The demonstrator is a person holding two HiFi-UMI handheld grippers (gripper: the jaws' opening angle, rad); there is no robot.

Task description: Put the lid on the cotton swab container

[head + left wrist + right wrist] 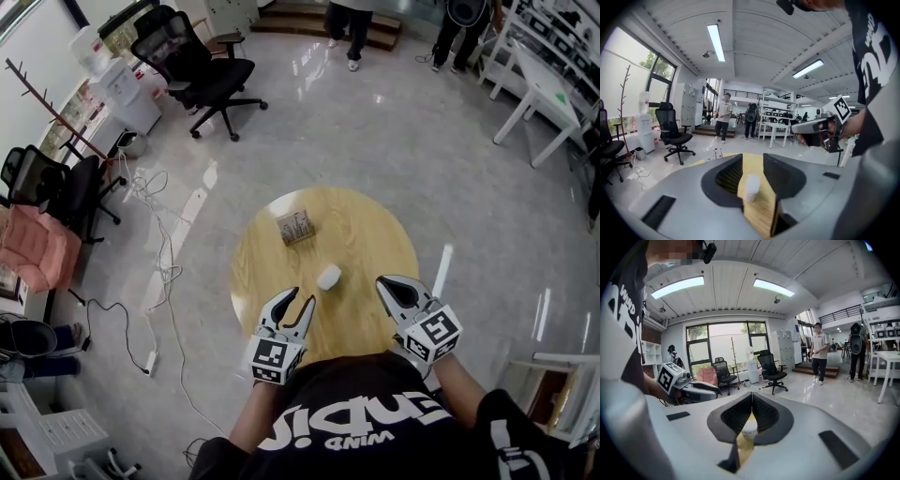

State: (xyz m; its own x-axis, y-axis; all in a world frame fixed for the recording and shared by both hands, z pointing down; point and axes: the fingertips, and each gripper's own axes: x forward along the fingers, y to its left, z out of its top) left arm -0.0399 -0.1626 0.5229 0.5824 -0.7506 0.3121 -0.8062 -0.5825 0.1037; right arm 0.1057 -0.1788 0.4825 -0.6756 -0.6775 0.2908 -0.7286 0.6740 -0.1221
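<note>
Black T-shirt [356,382], white lettering [309,424]; grey left hand-held gripper [302,296], right hand-held gripper [382,281], marker cubes [277,356].

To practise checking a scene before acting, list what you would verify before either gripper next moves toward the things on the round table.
1. Left gripper ready to grasp: ok, jaws apart with nothing held.
2. Right gripper ready to grasp: not ok, jaws closed together on nothing.
3. Small white cylinder upright on the round wooden table: ok.
4. Clear box stands apart from the cylinder: ok.
5. Which item is the lid, and whether it is already on: cannot tell.
</note>
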